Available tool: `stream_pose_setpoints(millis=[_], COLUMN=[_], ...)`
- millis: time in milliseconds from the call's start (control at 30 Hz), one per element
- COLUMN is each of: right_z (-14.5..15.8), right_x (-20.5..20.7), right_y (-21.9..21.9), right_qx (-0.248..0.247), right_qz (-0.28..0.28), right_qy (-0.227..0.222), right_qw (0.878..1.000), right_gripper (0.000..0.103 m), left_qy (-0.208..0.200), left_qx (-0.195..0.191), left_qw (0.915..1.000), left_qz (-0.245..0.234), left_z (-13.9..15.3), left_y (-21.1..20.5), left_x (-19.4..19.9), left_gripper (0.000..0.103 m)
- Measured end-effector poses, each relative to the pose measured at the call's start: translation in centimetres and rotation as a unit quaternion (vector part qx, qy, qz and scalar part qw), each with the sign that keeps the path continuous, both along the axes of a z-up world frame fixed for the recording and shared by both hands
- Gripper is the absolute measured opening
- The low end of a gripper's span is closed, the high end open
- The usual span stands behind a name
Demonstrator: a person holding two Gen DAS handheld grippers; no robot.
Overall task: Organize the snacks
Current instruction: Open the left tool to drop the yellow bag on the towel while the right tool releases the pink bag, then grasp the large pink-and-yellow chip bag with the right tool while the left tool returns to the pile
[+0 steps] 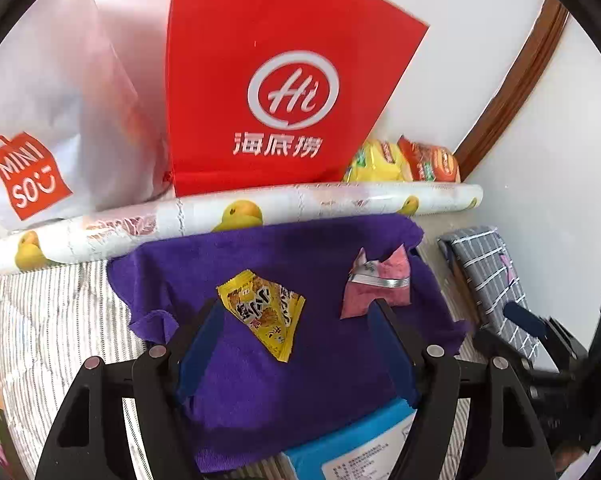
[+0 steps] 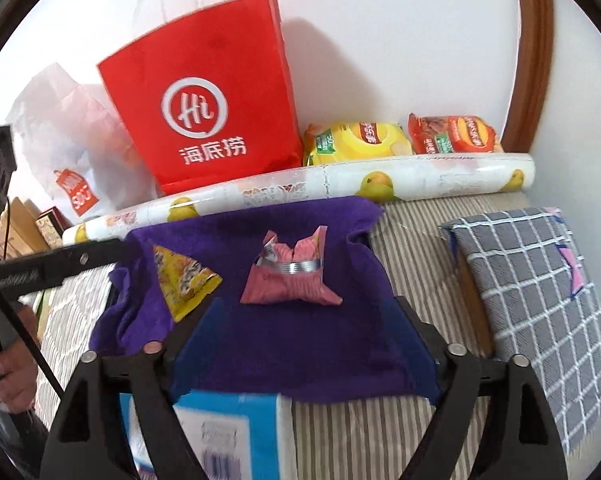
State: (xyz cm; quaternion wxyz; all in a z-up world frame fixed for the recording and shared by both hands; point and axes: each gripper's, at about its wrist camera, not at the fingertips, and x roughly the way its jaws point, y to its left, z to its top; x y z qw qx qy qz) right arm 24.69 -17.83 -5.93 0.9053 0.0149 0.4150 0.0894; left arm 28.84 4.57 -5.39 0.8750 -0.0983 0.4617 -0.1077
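Left wrist view — two snacks lay on the purple cloth (image 1: 300, 380).
The left claw (image 1: 294, 308) was wide open and empty around the yellow packet (image 1: 262, 312); the right claw (image 2: 306, 304), open and empty too, faced the pink packet (image 2: 290, 284) — best to close slowly on the middle.

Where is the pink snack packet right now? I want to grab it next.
In both wrist views the pink snack packet lies on the purple towel, right of the yellow snack packet, just ahead of the open right claw.

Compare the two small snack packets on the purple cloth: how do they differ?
The yellow packet has black printed characters; the pink packet is plain pink with a silver ridged band. The yellow packet lies flat and smooth; the pink packet is crumpled, corners sticking up. The yellow one sits left, the pink right. Both rest on the purple cloth, ungripped.
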Motion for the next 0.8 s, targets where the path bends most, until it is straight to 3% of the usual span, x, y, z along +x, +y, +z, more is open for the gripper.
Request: stream_pose_setpoints(millis=[133, 367, 800], right_z=[1.7, 3.5, 2.3], right_x=[-2.9, -7.3, -13.9], right_y=[0.2, 0.6, 0.3], right_qx=[-0.022, -0.045, -0.031], right_qz=[-0.007, -0.024, 0.001], right_qy=[-0.026, -0.033, -0.04], right_qw=[0.999, 0.998, 0.999], right_gripper=[0.093, 0.095, 0.095], left_qy=[-0.021, -0.028, -0.025], left_qx=[0.003, 0.0, 0.004], left_qw=[0.9998, 0.9996, 0.9995], left_qz=[0.004, -0.002, 0.019], left_z=[1.6, 2.9, 2.0], left_y=[-0.2, -0.6, 0.3], left_x=[-1.5, -5.8, -12.7], left_gripper=[0.073, 0.073, 0.073])
